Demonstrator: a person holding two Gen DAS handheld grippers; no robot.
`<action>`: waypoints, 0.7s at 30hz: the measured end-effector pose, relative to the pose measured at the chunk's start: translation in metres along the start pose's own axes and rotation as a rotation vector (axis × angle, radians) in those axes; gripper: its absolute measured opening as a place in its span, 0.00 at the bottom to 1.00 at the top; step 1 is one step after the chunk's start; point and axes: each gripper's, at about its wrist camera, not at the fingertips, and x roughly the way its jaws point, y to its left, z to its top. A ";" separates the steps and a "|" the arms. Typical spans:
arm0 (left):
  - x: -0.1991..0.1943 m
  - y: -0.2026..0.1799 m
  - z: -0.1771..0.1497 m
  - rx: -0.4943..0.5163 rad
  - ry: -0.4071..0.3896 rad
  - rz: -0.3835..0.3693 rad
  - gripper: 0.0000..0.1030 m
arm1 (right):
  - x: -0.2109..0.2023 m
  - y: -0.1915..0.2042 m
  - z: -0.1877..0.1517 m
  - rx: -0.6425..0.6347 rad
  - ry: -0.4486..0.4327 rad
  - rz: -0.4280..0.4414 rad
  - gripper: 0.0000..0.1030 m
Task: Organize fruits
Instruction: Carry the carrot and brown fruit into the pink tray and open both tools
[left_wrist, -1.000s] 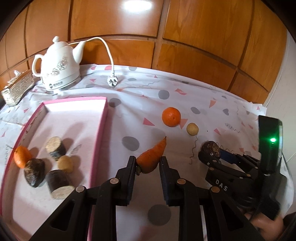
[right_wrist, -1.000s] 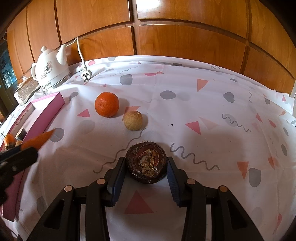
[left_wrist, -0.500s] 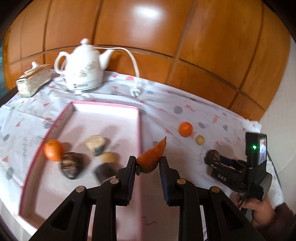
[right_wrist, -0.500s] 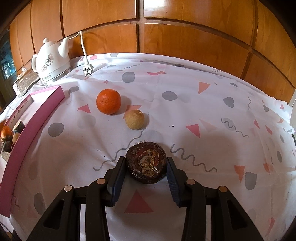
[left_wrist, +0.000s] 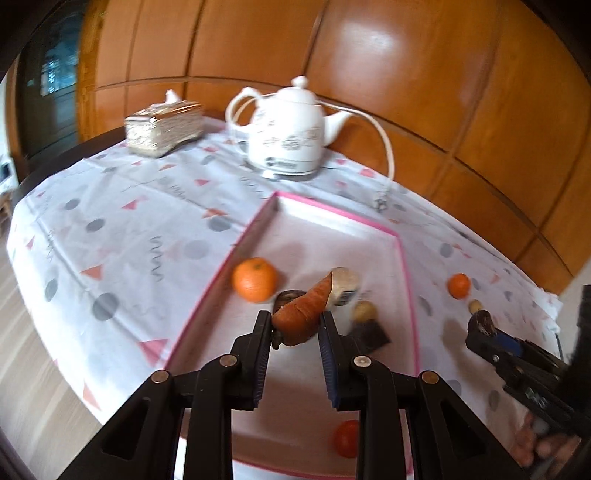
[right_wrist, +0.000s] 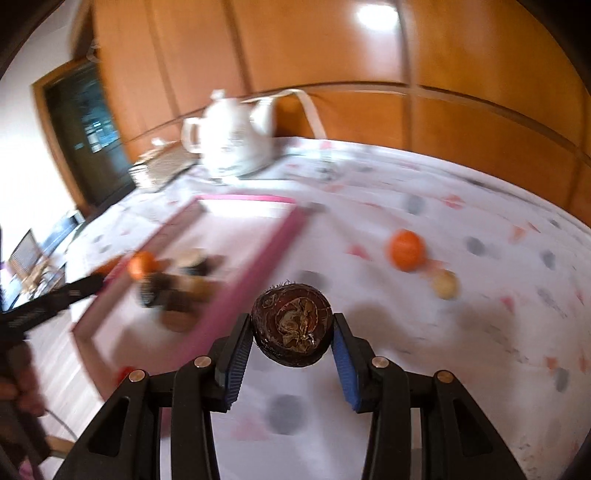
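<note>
The left wrist view shows my left gripper (left_wrist: 295, 325) pinching a carrot (left_wrist: 303, 314) by its thick end, the tip slanting up and to the right, held over the pink-rimmed tray (left_wrist: 404, 258). My right gripper (right_wrist: 292, 336) clamps a dark, round, hairy-edged root (right_wrist: 291, 326) between its blue pads, above the tablecloth (right_wrist: 480, 332) just outside the tray's near wall. So both of my hands are loaded and neither piece is set down yet.

Inside the tray, from the left wrist view, I count an orange (left_wrist: 255, 278) by the left wall, a pale cut chunk (left_wrist: 345, 286) behind the carrot tip, a small yellowish ball (left_wrist: 364, 310), a dark block (left_wrist: 371, 334) beside my right finger, and a dark piece mostly hidden behind the carrot. A small red fruit (left_wrist: 347, 437) lies low between my gripper's arms; it seems to be in the tray, though the view is too cramped to be sure.

Left on the cloth, well apart from the tray, are a second orange (right_wrist: 406, 249) and a small tan ball (right_wrist: 445, 282) just beside it. By my reckoning the job is past halfway: two pieces to drop in, then two more to fetch. The teapot (left_wrist: 291, 142) and the woven box (left_wrist: 164, 127) at the back play no part.
</note>
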 end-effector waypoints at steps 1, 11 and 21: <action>0.001 0.003 -0.001 -0.016 0.003 0.007 0.25 | 0.001 0.007 0.001 -0.007 0.004 0.021 0.42; 0.004 0.008 -0.010 -0.060 0.007 0.058 0.25 | 0.025 0.077 0.018 -0.095 0.054 0.205 0.42; 0.006 0.006 -0.011 -0.040 0.004 0.082 0.25 | 0.047 0.096 0.021 -0.081 0.101 0.250 0.43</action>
